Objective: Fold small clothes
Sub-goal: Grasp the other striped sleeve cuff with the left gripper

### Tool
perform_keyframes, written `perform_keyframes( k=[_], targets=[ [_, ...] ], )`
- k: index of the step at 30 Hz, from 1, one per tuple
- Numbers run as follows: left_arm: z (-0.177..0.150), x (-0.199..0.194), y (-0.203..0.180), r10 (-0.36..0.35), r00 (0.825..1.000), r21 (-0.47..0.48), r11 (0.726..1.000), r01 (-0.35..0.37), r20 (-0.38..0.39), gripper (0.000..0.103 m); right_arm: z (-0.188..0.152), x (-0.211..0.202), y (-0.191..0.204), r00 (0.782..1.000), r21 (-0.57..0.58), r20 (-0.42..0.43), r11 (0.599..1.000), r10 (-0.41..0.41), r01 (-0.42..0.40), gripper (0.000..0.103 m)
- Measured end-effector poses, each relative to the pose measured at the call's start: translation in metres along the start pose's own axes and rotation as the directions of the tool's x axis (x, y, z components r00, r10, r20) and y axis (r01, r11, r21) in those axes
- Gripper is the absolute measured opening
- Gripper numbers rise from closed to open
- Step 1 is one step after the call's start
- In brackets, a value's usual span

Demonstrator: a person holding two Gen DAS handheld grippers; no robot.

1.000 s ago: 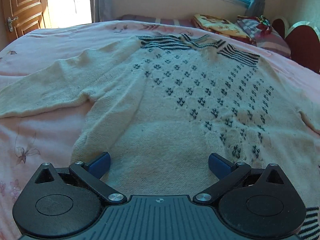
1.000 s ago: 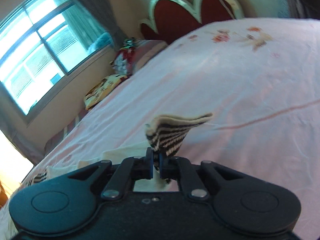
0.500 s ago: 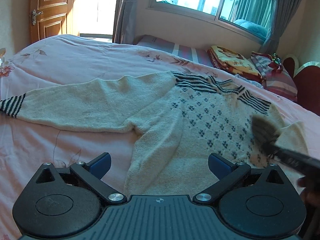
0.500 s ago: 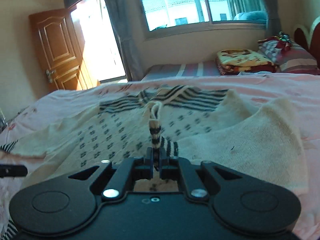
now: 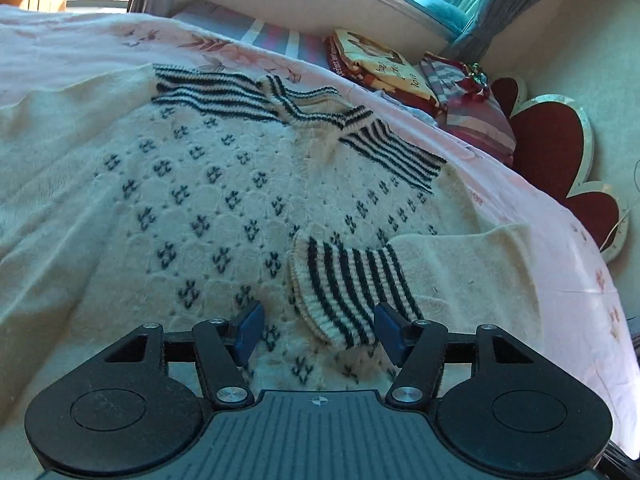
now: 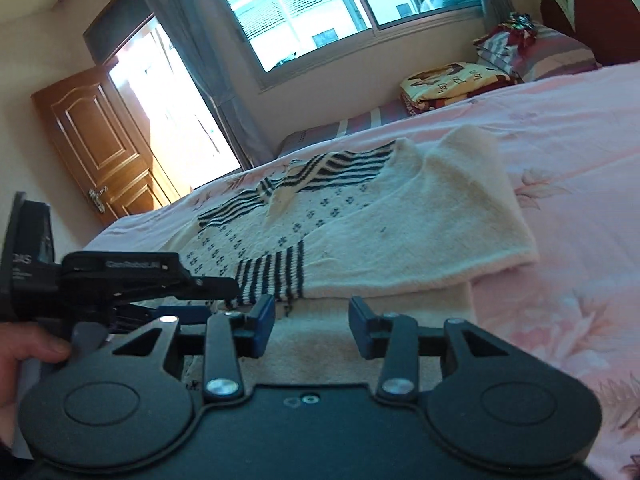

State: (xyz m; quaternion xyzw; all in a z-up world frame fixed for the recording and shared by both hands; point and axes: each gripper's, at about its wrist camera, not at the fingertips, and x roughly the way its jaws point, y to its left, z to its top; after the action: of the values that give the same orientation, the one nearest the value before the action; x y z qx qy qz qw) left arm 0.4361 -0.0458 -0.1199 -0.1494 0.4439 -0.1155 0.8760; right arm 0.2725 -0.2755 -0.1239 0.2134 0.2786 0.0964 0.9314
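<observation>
A cream knitted sweater [image 5: 208, 200] with dark motifs and striped shoulders lies flat on the pink bedspread [image 6: 568, 184]. Its right sleeve [image 6: 432, 232] is folded across the body, and the striped cuff [image 5: 344, 288] rests on the front. My left gripper [image 5: 320, 334] hovers low over that cuff with its jaws closing. The cuff's near end lies between the blue pads, and a gap shows at the left pad. My right gripper [image 6: 312, 328] stands just short of the cuff [image 6: 272, 276], jaws opening, nothing between them. In the right wrist view the left gripper [image 6: 216, 296] reaches in from the left, held by a hand [image 6: 24, 356].
Folded blankets [image 5: 384, 68] and a striped pillow [image 5: 472, 112] lie at the head of the bed by the red headboard [image 5: 560, 160]. A window [image 6: 320, 8] and a wooden door [image 6: 100, 152] stand beyond the bed. Pink bedspread stretches to the right of the sweater.
The right gripper carried the striped cuff over the sweater's body, let it go and opened. The left gripper swung right to the cuff and its jaws narrowed.
</observation>
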Motion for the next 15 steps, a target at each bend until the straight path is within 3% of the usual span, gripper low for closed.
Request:
perform_keyframes(
  k=[1, 2, 8, 12, 15],
  targets=[
    [0.003, 0.003, -0.005, 0.009, 1.000, 0.015, 1.000, -0.009, 0.008, 0.042, 0.000, -0.002, -0.006, 1.000, 0.030, 0.006, 1.000, -0.001, 0.001, 0.041],
    [0.007, 0.007, -0.008, 0.027, 1.000, 0.031, 0.999, -0.027, 0.006, 0.001, 0.001, -0.003, -0.013, 1.000, 0.067, 0.011, 0.998, 0.002, -0.002, 0.041],
    [0.024, -0.027, 0.018, 0.037, 0.989, 0.016, 0.999, -0.040, 0.147, 0.002, 0.002, -0.006, -0.052, 0.998, 0.316, 0.061, 0.948, 0.022, -0.040, 0.046],
    [0.029, -0.033, 0.050, 0.084, 0.987, -0.017, 0.996, -0.083, 0.139, 0.002, 0.004, 0.000, -0.069, 0.993, 0.439, 0.097, 0.893, 0.064, -0.101, 0.048],
    [0.027, -0.030, 0.066, 0.086, 0.990, -0.049, 0.996, -0.081, 0.116, 0.002, 0.003, 0.012, -0.083, 0.988, 0.553, 0.118, 0.819, 0.104, -0.152, 0.048]
  ],
)
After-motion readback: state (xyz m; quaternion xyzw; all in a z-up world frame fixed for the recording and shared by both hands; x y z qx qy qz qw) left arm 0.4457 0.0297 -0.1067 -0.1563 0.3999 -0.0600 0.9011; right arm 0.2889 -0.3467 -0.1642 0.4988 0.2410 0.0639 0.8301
